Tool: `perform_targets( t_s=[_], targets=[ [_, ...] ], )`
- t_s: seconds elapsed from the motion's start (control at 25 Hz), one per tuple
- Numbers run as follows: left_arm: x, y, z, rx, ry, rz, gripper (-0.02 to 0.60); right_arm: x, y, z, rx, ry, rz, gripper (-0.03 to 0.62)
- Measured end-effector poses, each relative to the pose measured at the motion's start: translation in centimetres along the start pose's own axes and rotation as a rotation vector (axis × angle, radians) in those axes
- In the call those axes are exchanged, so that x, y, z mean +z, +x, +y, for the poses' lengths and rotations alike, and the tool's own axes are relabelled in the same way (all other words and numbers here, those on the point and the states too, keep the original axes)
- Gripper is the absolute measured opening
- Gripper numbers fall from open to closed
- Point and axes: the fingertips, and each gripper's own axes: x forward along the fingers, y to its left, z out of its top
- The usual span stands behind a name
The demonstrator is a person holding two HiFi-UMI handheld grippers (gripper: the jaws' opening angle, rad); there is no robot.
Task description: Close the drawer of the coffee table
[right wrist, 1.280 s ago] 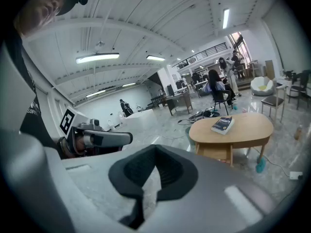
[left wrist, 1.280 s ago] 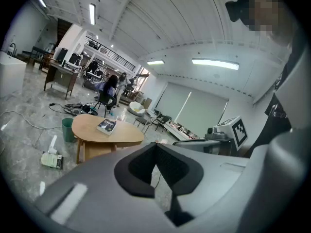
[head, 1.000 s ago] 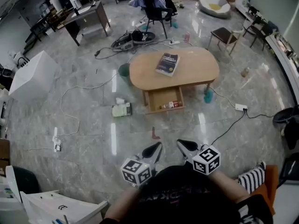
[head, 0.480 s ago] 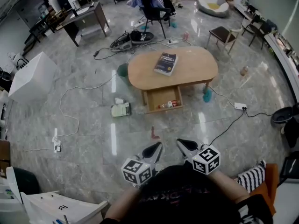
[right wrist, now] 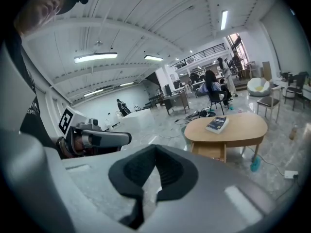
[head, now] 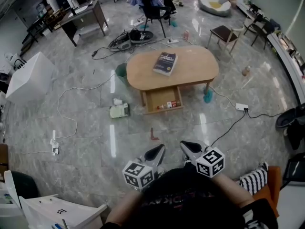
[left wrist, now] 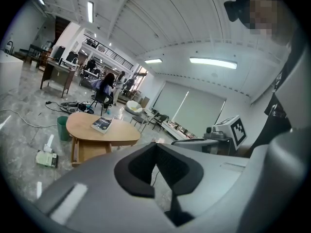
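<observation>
marble floor lies beneath left gripper and right gripper (closed, tilted down).

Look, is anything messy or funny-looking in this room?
Yes. The drawer of the coffee table stands pulled out, with a small red and white thing inside. On the floor beside it lies a pale green packet, and loose cables trail across the tiles.
</observation>
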Motion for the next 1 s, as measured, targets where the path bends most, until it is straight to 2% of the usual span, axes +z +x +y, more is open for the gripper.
perform_targets(
  t_s=[0.48,1.0],
  targets=[
    [-0.5,3.8,-1.1,0.006,-0.013,0.03,0.002,-0.3,-1.1,-3.6,0.014,0.025,0.019,0.002],
    [0.3,10.5,-1.4,0.094,-0.026,0.045,0.002,1.1,-1.4,-10.9,0.076,0.049,0.04,0.002]
  ],
)
